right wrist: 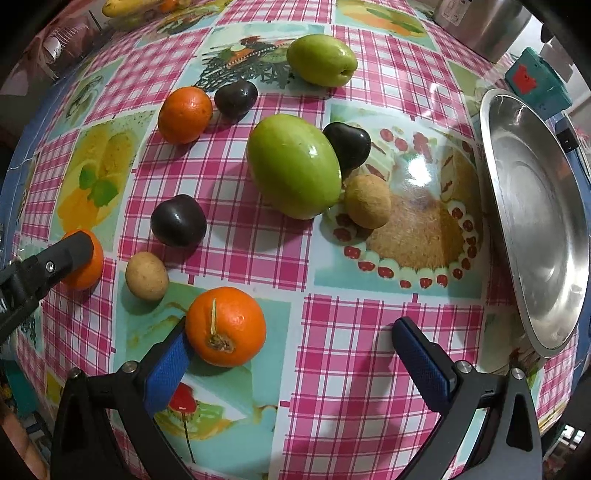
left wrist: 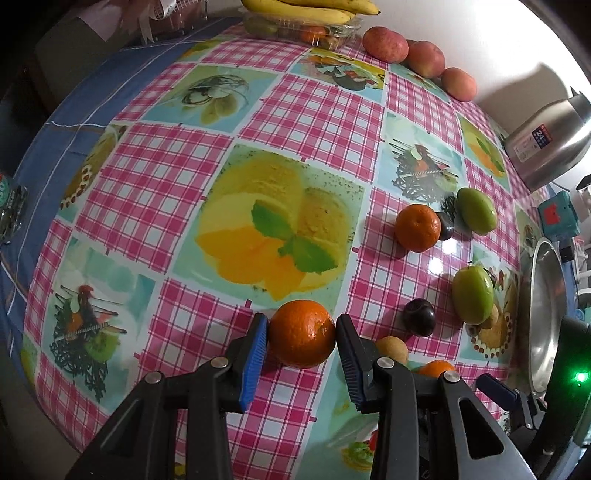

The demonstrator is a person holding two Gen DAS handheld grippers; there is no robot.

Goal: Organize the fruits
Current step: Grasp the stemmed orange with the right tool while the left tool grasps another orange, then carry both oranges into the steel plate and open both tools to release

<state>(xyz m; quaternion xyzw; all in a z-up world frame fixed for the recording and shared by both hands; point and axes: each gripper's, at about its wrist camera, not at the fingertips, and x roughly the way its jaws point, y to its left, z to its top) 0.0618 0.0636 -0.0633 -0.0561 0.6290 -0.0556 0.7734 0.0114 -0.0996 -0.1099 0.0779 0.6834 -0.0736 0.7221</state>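
An orange (left wrist: 301, 338) rests on the checked tablecloth (left wrist: 155, 177), and my left gripper (left wrist: 301, 321) is shut on it, one blue pad against each side. In the right wrist view this same orange (right wrist: 90, 267) shows at the left edge behind a black finger. My right gripper (right wrist: 291, 325) is open wide and points straight down at the cloth. A second orange (right wrist: 225, 326) lies just against its left pad (right wrist: 166, 373), well clear of the right finger. A third orange (right wrist: 184, 114) lies farther back.
Two green fruits (right wrist: 293, 166) (right wrist: 321, 59), dark plums (right wrist: 178, 220) (right wrist: 349, 144) (right wrist: 235, 98) and small brown fruits (right wrist: 146, 276) (right wrist: 367, 201) lie scattered. A steel plate (right wrist: 535, 221) sits at the right. Apples (left wrist: 384, 43), bananas on a plastic box (left wrist: 314, 11) and a steel kettle (left wrist: 546, 144) stand at the back.
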